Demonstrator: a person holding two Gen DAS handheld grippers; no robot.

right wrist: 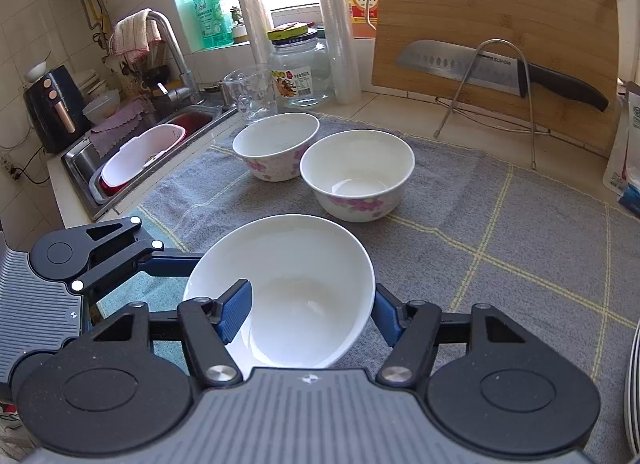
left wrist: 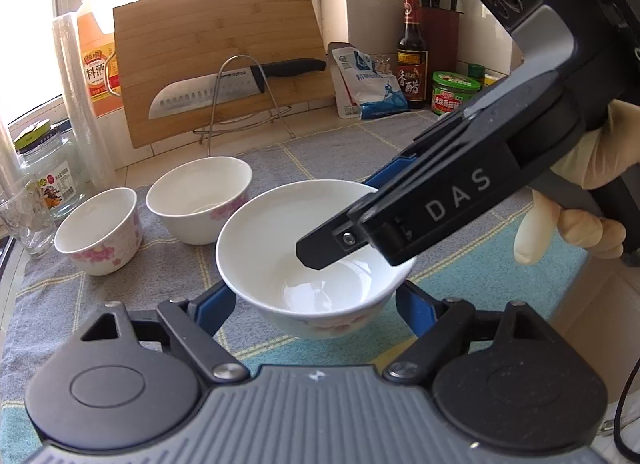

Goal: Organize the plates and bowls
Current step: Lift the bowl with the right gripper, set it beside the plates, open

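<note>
Three white bowls with pink flowers sit on a grey checked cloth [right wrist: 520, 232]. The nearest bowl [left wrist: 312, 256] [right wrist: 288, 292] is held from both sides. My left gripper [left wrist: 310, 306] has its blue fingers against the bowl's outer sides. My right gripper [right wrist: 312, 312] has one blue finger [right wrist: 236, 312] inside the bowl and the other outside its rim; it also shows in the left wrist view [left wrist: 332, 248] reaching over the rim. The two other bowls [right wrist: 276, 143] [right wrist: 358, 173] stand farther back, side by side.
A bamboo cutting board [right wrist: 496, 23] with a knife [right wrist: 500, 67] on a wire stand leans at the back. A glass jar [right wrist: 300, 67], a drinking glass [right wrist: 250, 97], bottles and a sink [right wrist: 132, 155] are to the left. Stacked plate edges [right wrist: 632, 384] show at far right.
</note>
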